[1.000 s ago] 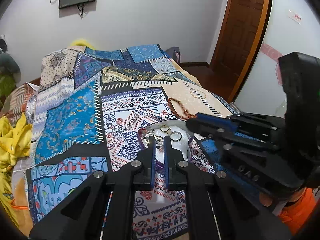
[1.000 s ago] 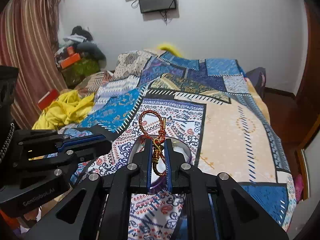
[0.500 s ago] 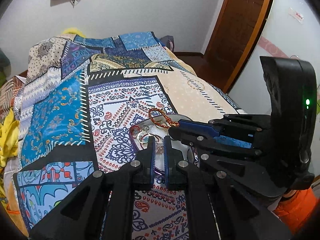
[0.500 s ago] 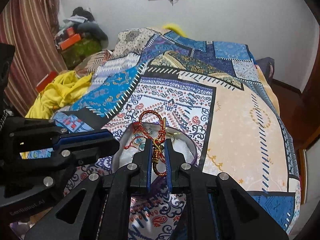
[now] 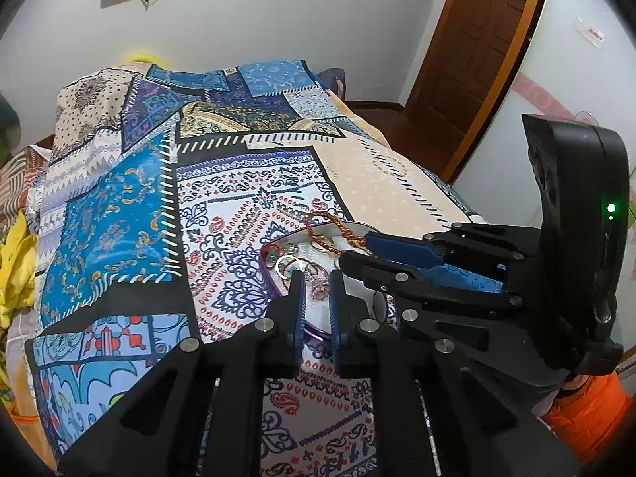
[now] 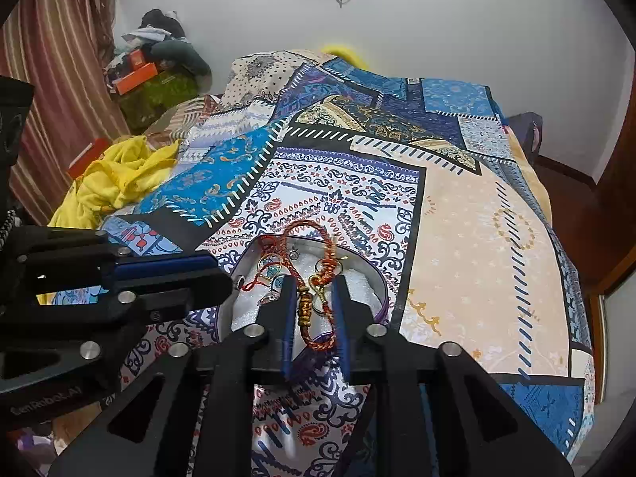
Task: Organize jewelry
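Note:
A round tin (image 6: 377, 278) with a purple rim (image 5: 270, 280) and white lining sits on the patterned quilt. It holds a silver ring (image 5: 285, 267) and several small rings (image 6: 270, 268). A red-and-gold braided bracelet (image 6: 306, 302) lies between the jaws of my right gripper (image 6: 314, 282). Those jaws are opening and the pads stand off the cord. The bracelet's loop (image 5: 330, 234) rests over the tin's far rim. My left gripper (image 5: 316, 274) hovers over the tin's near side, its jaws barely apart, opening, with nothing gripped. Each view also shows the other gripper: the right one (image 5: 353, 248) and the left one (image 6: 220, 272).
The quilt (image 6: 477, 238) covers a bed that drops off on the right towards a wooden door (image 5: 477, 59). A yellow cloth (image 6: 115, 175) and piled clutter (image 6: 159, 67) lie at the left. An orange sleeve (image 5: 588, 417) shows behind the right gripper.
The right jaws have widened off the bracelet, which now rests loosely between them over the tin. The left jaws have parted slightly. Both grippers have dipped closer to the tin.

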